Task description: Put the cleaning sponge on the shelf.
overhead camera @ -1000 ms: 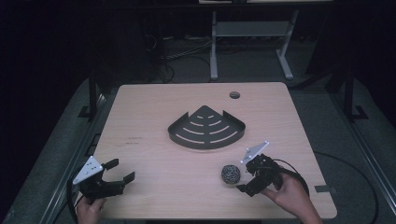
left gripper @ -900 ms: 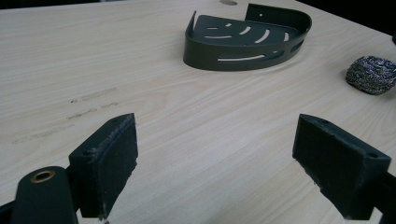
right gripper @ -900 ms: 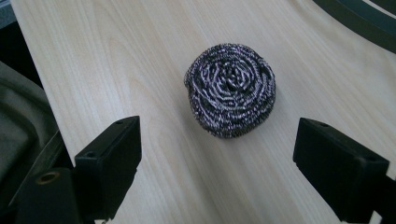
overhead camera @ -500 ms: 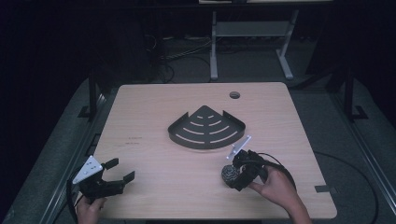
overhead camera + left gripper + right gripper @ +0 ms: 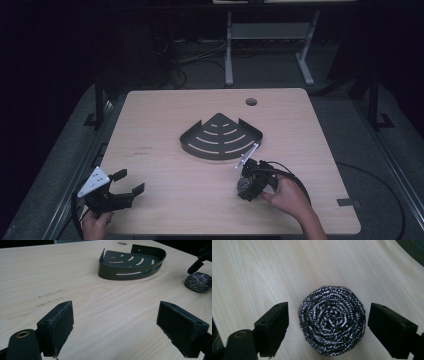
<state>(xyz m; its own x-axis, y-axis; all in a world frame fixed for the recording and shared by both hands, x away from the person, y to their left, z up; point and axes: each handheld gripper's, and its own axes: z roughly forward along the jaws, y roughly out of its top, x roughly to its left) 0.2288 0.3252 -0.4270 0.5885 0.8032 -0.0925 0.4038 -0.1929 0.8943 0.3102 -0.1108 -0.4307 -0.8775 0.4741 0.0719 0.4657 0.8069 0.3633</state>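
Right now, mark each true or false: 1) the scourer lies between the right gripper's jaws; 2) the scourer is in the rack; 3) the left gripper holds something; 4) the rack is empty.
1) True: the scourer sits on the table between the right gripper's jaws, which have just been closing, pads not yet pressing.
2) False: it lies on the table beside the rack.
3) False: the left gripper is open, with nothing between its jaws.
4) True.

Both grippers (image 5: 126,182) (image 5: 245,187) are black, each with 2 blocky fingers (image 5: 272,326), a grey triangular plate and a black cable.
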